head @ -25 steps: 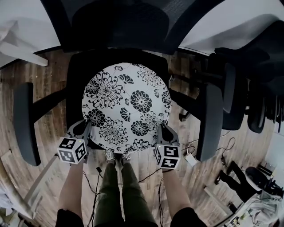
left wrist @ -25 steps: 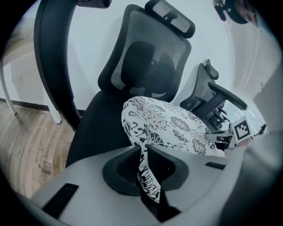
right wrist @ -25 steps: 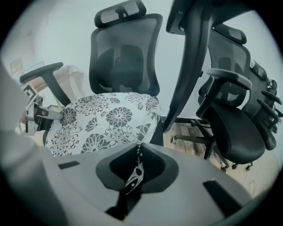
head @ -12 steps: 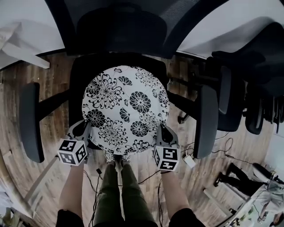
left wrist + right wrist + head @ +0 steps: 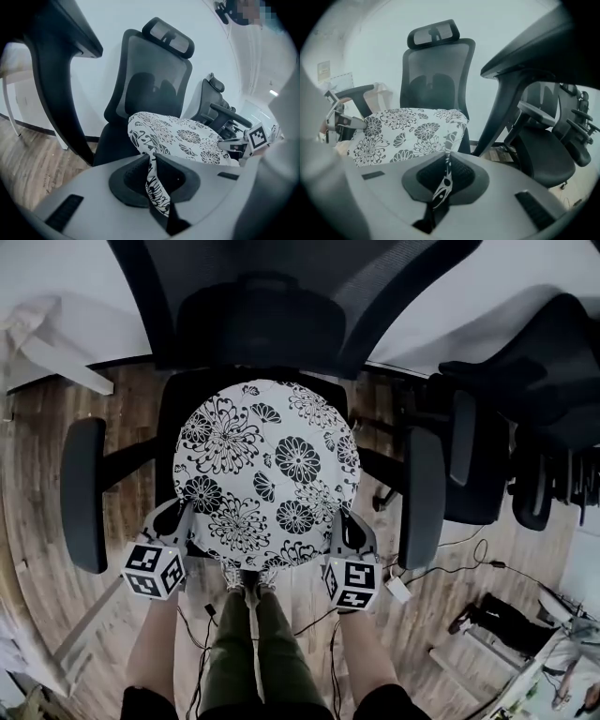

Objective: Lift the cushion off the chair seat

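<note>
A round white cushion with black flowers point(image 5: 267, 470) hangs a little above the black office chair's seat point(image 5: 178, 395). My left gripper point(image 5: 190, 521) is shut on the cushion's near left edge point(image 5: 154, 180), the fabric pinched between its jaws. My right gripper point(image 5: 340, 526) is shut on the near right edge point(image 5: 445, 173) in the same way. In both gripper views the cushion point(image 5: 183, 138) point(image 5: 408, 133) stretches flat between the grippers in front of the chair's mesh backrest point(image 5: 433, 79).
The chair's armrests point(image 5: 84, 493) point(image 5: 424, 498) flank the cushion left and right. More black chairs point(image 5: 525, 399) stand at the right. Cables and a small adapter point(image 5: 398, 589) lie on the wooden floor. A white table leg point(image 5: 56, 357) is at the upper left. The person's legs point(image 5: 253, 652) stand below.
Both grippers have risen with the cushion held between them. The chair's armrests and seat now look smaller and farther beneath it.
</note>
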### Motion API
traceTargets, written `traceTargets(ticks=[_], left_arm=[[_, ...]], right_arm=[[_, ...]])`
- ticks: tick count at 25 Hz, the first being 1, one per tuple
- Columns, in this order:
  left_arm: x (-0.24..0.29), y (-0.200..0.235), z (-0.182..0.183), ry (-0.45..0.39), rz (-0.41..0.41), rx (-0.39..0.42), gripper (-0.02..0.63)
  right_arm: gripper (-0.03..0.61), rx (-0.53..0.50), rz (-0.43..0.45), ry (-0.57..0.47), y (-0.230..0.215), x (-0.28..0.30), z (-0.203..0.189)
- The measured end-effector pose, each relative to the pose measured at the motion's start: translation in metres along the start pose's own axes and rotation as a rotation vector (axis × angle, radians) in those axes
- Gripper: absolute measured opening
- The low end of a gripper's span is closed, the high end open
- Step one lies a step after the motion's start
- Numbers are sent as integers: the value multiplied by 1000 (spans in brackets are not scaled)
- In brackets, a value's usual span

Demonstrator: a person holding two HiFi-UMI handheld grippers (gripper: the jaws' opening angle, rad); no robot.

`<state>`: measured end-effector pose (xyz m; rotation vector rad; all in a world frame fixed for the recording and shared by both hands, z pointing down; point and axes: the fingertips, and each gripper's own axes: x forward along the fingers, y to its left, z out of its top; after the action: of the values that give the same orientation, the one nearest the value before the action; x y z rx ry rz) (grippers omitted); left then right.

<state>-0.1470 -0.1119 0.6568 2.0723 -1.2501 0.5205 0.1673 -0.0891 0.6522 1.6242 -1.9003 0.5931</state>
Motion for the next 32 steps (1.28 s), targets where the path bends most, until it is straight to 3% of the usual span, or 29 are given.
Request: traceTargets(ticks=[7, 13, 20, 22, 32], left_arm=[[18, 6, -30, -55, -29, -6, 46], [12, 3, -20, -52, -25, 10, 46], [15, 0, 4, 182, 21, -4, 46], [15, -2, 11, 217, 32, -11, 46], [19, 7, -14, 137, -8, -18, 46]], right_arm=[[26, -19, -18, -49, 2, 13, -21], [26, 23, -16, -61, 2, 9, -16], [26, 173, 41, 130, -3, 21, -28], [26, 192, 58, 159, -4, 22, -27], [26, 137, 16, 99, -1, 22, -34]])
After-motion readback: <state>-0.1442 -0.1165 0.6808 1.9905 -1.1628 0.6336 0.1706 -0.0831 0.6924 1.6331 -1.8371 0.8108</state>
